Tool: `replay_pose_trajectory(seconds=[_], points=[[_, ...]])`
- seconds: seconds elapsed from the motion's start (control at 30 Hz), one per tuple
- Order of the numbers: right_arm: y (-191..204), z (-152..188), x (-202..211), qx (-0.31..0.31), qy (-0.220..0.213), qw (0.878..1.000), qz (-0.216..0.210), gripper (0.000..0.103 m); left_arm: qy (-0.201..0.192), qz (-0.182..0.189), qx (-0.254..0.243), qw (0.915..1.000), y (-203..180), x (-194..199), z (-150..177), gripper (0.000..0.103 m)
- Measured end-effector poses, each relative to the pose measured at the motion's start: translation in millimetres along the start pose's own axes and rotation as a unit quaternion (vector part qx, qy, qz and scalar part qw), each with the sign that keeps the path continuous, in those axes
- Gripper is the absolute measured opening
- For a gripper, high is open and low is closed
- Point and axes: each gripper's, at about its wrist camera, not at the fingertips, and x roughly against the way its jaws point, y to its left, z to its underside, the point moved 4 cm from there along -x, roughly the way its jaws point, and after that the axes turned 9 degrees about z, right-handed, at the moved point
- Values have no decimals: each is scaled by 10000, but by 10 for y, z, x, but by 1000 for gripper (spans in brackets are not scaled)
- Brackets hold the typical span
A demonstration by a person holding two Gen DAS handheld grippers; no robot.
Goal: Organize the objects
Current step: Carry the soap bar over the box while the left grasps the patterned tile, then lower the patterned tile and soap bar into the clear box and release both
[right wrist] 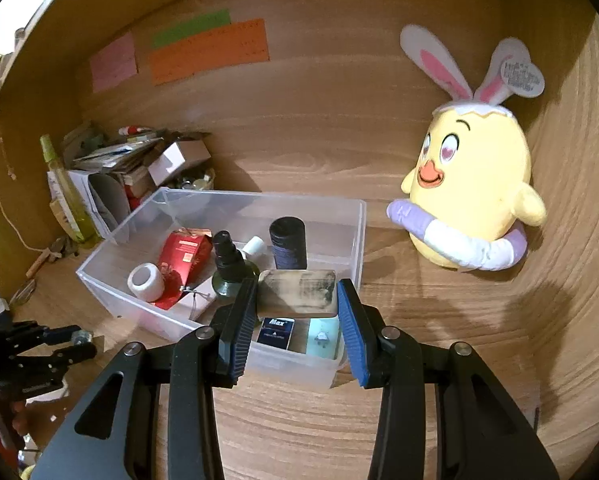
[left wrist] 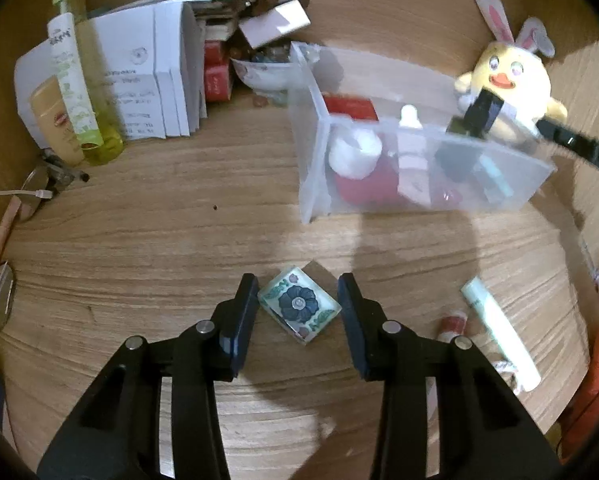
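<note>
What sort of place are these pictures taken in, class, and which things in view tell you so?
Probably a home desk or wooden alcove used for storage. Clues: a yellow plush chick with bunny ears against the wood wall, coloured paper notes stuck up behind, and a clear plastic bin of toiletries and small household items beside stacked boxes and papers.

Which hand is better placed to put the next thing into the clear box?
Right. The right gripper already holds a flat block above the clear box. The left gripper only straddles the flower tile on the table.

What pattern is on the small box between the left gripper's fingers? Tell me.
A dark blue flower with green leaves on white, clearest in the left wrist view.
</note>
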Motion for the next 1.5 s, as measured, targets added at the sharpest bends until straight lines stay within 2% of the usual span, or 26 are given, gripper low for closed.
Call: replay_pose_trajectory(seconds=[0.37, 0.7, 1.07, 1.5], points=[[45, 20, -181, -31, 184, 9998, -71, 37, -754, 297, -4, 9967, -174, 354, -387, 41], [82, 22, -233, -9, 229, 9997, -79, 37, -1099, 507, -109, 9926, -387, 380, -798, 41], [97, 49, -302, 68, 298, 9995, -6, 37, -941, 569, -405, 9931, -630, 99, -1032, 41], [155, 77, -325, 186, 297, 9994, 40, 37, -564, 591, -508, 9954, -710, -283, -1032, 41]])
